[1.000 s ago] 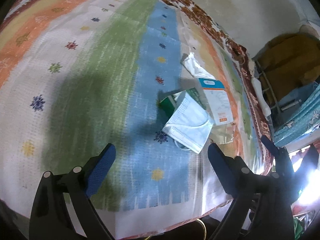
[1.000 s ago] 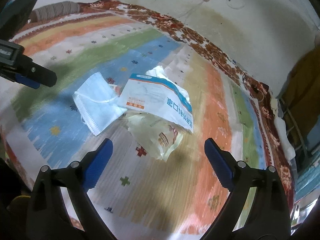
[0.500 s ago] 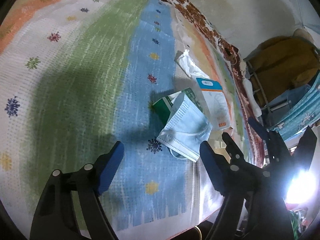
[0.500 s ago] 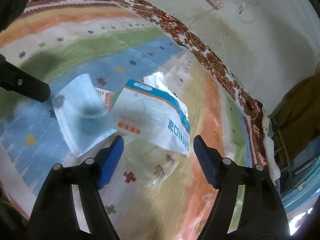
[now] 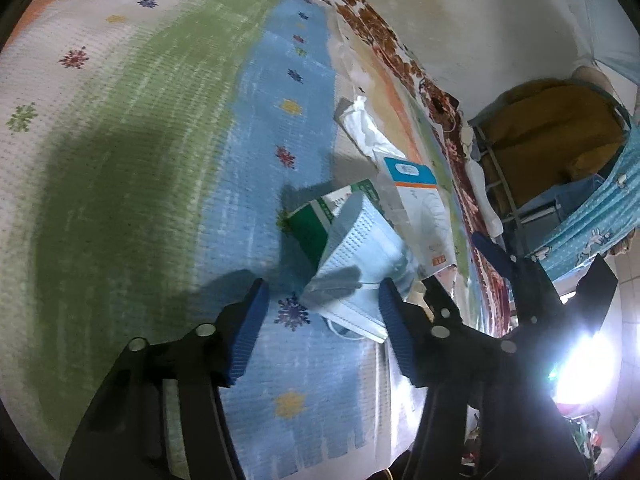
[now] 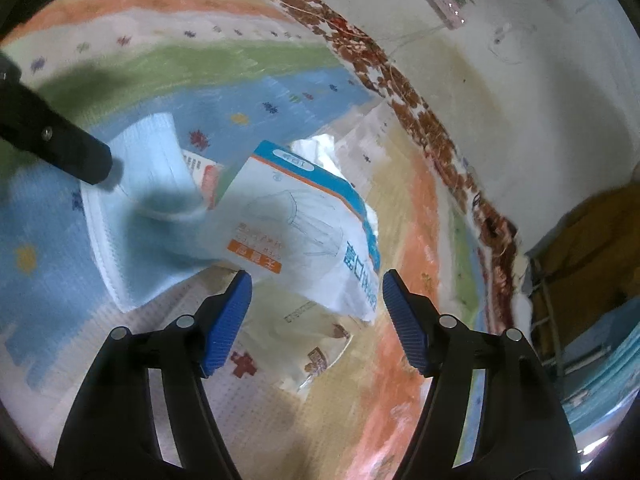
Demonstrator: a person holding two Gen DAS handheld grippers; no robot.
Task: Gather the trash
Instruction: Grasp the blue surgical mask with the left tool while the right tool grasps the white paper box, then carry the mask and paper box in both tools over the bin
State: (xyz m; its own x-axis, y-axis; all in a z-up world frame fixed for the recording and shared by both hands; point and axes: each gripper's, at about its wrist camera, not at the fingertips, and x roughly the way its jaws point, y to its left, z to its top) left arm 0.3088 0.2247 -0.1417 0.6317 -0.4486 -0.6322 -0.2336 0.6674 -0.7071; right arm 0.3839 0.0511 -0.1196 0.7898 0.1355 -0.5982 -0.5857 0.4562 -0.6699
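While the striped bedspread [image 5: 168,184] fills the far left of both views, bare but for its small flower marks and a broad shadow, the trash lies in a loose heap further right on the blue and cream stripes. In the left wrist view the left gripper [image 5: 320,296] has just been closing; its blue pads stand apart on either side of the near corner of the pale blue face mask [image 5: 360,256], not pressing it, the right pad just beside the mask's edge. The mask leans over a green and white box [image 5: 310,220]; right of it lies the white mask packet [image 5: 420,208] with a blue and orange print, and beyond that a crumpled white tissue [image 5: 362,128]. At the right edge the right gripper [image 5: 540,264] shows as a dark shape. In the right wrist view, the face mask [image 6: 148,208] sits at left, touched by a dark finger of the other tool; the right gripper [image 6: 316,284], its jaws also just closing, frames the packet's [image 6: 304,224] near edge and a clear snack wrapper [image 6: 304,332] below, gripping neither.
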